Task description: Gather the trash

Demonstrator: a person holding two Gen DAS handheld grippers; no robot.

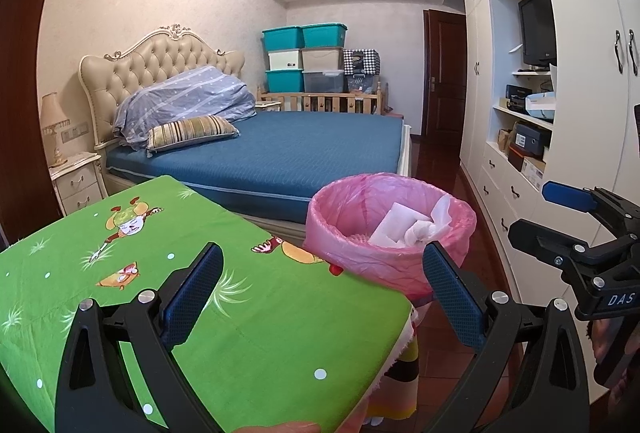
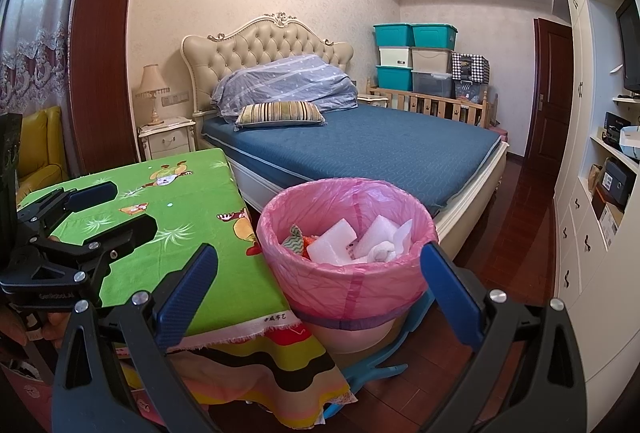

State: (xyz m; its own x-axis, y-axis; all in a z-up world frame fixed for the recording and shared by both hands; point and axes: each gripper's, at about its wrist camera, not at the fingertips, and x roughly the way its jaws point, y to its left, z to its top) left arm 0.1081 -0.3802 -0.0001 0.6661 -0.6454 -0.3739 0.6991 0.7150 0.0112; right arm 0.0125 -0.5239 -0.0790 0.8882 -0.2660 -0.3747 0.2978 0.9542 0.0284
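Note:
A bin lined with a pink bag (image 1: 390,233) (image 2: 348,245) stands on the floor by the corner of a table with a green cartoon cloth (image 1: 168,297) (image 2: 168,225). Inside it lie white foam pieces (image 2: 332,243), crumpled white tissue (image 1: 424,229) (image 2: 384,251) and a colourful scrap (image 2: 296,235). My left gripper (image 1: 322,297) is open and empty above the table's near corner; it also shows in the right wrist view (image 2: 108,209). My right gripper (image 2: 318,297) is open and empty in front of the bin; it also shows in the left wrist view (image 1: 548,209).
A bed with a blue cover (image 2: 360,149) stands behind the bin. White wardrobes with shelves (image 1: 520,137) line the right wall. A nightstand with a lamp (image 2: 164,137), stacked storage boxes (image 2: 416,57) and a wooden cot (image 2: 436,101) stand farther back. The floor is dark red wood (image 2: 508,253).

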